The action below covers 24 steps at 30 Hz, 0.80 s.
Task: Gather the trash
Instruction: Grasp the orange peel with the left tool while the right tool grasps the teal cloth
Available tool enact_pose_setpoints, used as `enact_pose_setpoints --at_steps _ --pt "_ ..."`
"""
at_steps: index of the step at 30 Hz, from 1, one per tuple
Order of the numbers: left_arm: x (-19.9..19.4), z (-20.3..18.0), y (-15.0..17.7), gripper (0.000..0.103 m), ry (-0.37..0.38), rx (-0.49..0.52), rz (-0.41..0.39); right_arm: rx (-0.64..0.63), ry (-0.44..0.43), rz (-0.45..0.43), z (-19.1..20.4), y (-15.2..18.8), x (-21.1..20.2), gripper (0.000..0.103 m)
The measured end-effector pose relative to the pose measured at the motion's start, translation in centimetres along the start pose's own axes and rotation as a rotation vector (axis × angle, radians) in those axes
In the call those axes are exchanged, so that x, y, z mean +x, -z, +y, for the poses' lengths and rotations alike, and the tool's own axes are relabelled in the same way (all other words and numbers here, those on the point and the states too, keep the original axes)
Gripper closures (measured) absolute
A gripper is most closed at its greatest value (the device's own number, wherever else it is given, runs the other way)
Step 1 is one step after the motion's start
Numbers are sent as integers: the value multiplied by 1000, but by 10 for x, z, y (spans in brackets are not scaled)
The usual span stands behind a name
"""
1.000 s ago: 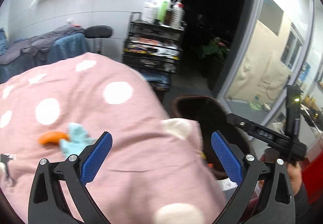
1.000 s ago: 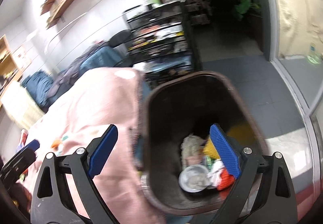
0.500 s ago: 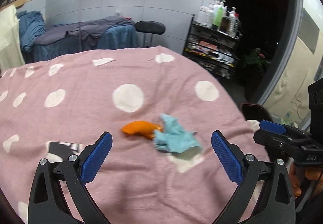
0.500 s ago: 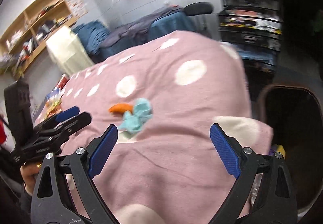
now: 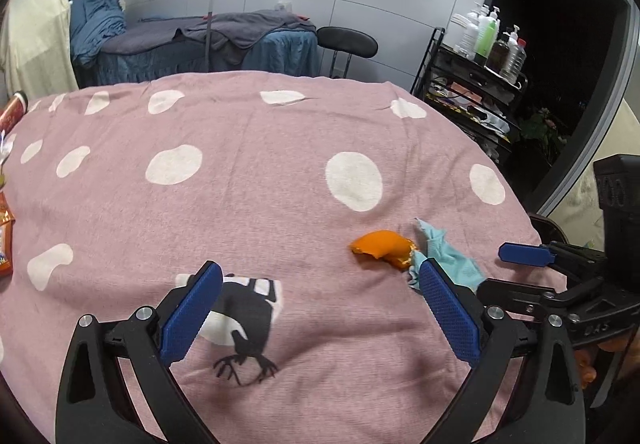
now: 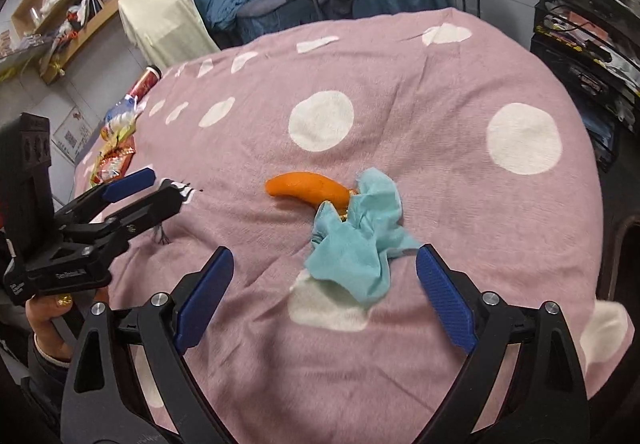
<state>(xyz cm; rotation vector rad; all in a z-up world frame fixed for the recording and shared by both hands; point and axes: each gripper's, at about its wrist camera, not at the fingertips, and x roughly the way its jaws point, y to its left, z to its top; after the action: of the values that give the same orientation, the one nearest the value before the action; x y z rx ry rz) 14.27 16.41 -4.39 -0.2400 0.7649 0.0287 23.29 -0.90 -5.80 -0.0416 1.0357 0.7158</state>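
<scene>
Two trash items on pink spotted blanket [image 6: 400, 55]: orange peel [image 6: 308, 187] touching crumpled teal tissue [image 6: 360, 240]. Right gripper [image 6: 325, 298] spread wide, empty, lined up just short of tissue, likely the next pick. Left gripper [image 5: 320, 318] also spread, empty, off to the side.

Your left claw [image 5: 320, 314] and right claw [image 6: 326, 296]: black plastic frames, blue textured pads [image 5: 448, 310], silver screws [image 6: 159, 299] at pivots. White lettering on left body. Dark sleeve [image 6: 48, 368] at your left wrist.

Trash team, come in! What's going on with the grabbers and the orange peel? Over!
Left gripper open, empty. Right gripper open, empty, facing blue tissue. Orange peel touching tissue on pink blanket. Nothing blocking.
</scene>
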Motion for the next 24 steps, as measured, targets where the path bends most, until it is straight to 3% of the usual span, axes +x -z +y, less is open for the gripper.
enact_pose_setpoints --at_steps 3,8,11,12,16,18,24 --pt "3 8 -2 6 15 -14 10 -1 14 53 -1 -8 18 13" --pt "8 8 -5 6 25 -10 21 -28 80 148 -1 -16 46 25" --pt "13 7 -6 6 30 5 28 -52 110 191 -1 -16 59 35" --pt "15 5 -6 6 29 12 32 -53 119 199 -2 -16 63 45" --pt "24 -3 -6 6 31 55 61 -40 98 181 -9 -16 60 73" --pt "27 -9 -6 6 33 86 74 -32 91 157 -12 -15 55 83" --pt "42 -36 -6 11 40 245 124 17 69 39 -22 -11 21 88"
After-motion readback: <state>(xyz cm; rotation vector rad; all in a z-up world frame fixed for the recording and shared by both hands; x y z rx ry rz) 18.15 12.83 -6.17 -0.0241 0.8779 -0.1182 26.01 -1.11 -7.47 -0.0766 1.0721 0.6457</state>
